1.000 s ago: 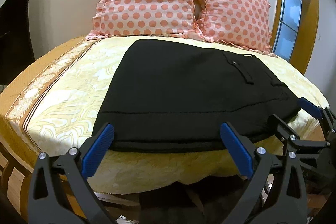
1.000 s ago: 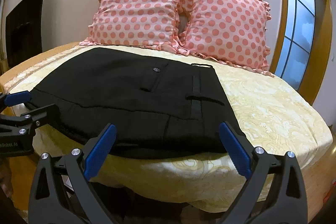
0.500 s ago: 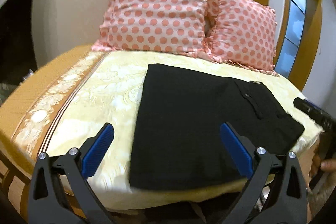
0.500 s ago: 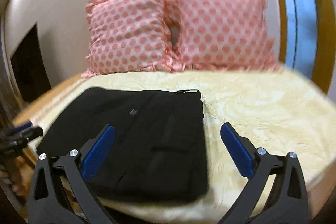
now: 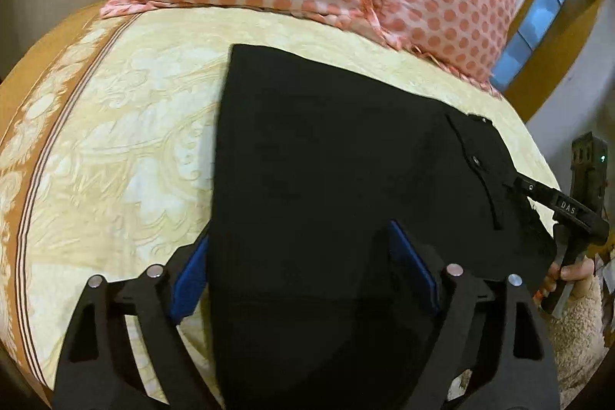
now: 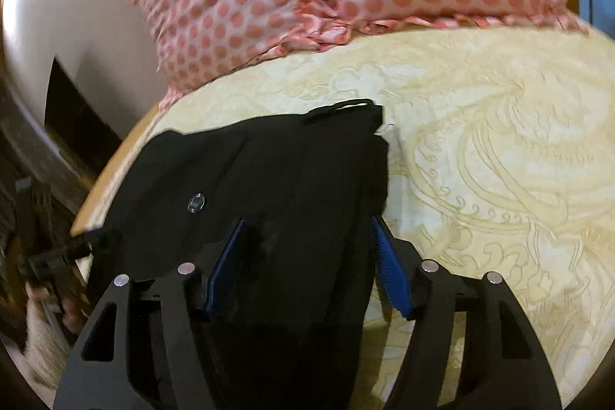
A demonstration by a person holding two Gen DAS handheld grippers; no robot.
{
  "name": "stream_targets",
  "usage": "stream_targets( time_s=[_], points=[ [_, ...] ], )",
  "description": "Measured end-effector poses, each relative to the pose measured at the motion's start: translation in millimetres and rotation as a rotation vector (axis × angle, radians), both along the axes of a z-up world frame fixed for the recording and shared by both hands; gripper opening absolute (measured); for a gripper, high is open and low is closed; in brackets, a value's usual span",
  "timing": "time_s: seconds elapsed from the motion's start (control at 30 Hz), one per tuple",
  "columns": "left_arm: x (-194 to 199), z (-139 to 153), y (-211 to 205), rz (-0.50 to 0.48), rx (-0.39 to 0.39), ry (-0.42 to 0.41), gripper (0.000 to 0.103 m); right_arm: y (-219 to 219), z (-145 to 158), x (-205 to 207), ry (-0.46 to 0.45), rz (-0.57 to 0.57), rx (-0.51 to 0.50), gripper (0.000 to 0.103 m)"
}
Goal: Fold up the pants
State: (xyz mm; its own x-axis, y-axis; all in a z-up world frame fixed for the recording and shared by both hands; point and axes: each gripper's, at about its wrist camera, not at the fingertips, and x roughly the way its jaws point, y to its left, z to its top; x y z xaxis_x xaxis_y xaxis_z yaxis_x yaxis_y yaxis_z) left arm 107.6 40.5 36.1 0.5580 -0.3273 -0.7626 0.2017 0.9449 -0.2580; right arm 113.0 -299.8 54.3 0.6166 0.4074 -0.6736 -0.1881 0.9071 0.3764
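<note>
Both grippers have dropped onto our soft, limp black folded pants (image 5: 326, 160): left gripper (image 5: 303, 275) and right gripper (image 6: 307, 264) straddle its near edge, jaws apart, good hold points.

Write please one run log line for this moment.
step: fold pants | left claw: open, astride pants near edge | right claw: open, astride waistband end | pants: folded, on bed
</note>
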Motion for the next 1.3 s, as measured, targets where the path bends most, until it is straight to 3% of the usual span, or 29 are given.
stream_targets(
  time_s=[0.07, 0.17, 0.23, 0.27, 0.33, 0.4, 0.5, 0.6, 0.77, 1.0, 1.07, 1.13, 1.23, 1.3],
  points=[
    [5, 0, -5, -0.019, 0.028, 0.009, 0.085, -5, 0, 4, 0.009, -0.022, -0.008, 0.067],
    [14, 2, -5, -0.027, 0.018, 0.022, 0.085, -21, -6, 9, 0.016, -0.067, 0.083, 0.067],
    [19, 3, -3, -0.024, 0.002, 0.030, 0.083, -13, -5, 7, 0.002, -0.024, 0.041, 0.067],
    [21, 4, -3, -0.018, 0.003, 0.033, 0.076, -8, -5, 5, -0.003, 0.000, 0.022, 0.064],
    [25, 5, -2, 0.002, 0.006, 0.035, 0.056, -3, -2, 6, -0.014, 0.042, 0.016, 0.048],
    [26, 8, 1, 0.019, -0.002, 0.029, 0.024, -7, -2, 7, -0.004, 0.058, 0.058, 0.028],
    [27, 15, 3, 0.008, -0.023, 0.013, 0.013, -12, 0, 8, 0.001, 0.081, 0.114, 0.022],
    [25, 24, -4, -0.005, 0.016, -0.022, 0.010, -10, 12, 8, -0.023, 0.095, 0.114, 0.019],
    [40, 50, -14, -0.009, 0.006, -0.102, 0.009, -4, 48, 22, -0.122, 0.118, 0.041, 0.012],
    [93, 72, -38, 0.037, 0.107, -0.276, 0.008, -3, 73, 77, -0.250, 0.066, -0.081, 0.010],
    [119, 60, -40, 0.038, 0.143, -0.232, 0.009, -10, 62, 100, -0.223, 0.033, -0.099, 0.010],
    [149, 33, -33, 0.066, 0.129, -0.095, 0.012, -14, 37, 125, -0.109, 0.013, -0.093, 0.011],
    [157, 11, -25, 0.109, 0.149, -0.042, 0.034, -13, 10, 139, -0.005, -0.032, -0.164, 0.032],
    [150, 14, -22, 0.153, 0.202, -0.070, 0.061, -18, 13, 134, 0.006, -0.069, -0.168, 0.053]
  ],
)
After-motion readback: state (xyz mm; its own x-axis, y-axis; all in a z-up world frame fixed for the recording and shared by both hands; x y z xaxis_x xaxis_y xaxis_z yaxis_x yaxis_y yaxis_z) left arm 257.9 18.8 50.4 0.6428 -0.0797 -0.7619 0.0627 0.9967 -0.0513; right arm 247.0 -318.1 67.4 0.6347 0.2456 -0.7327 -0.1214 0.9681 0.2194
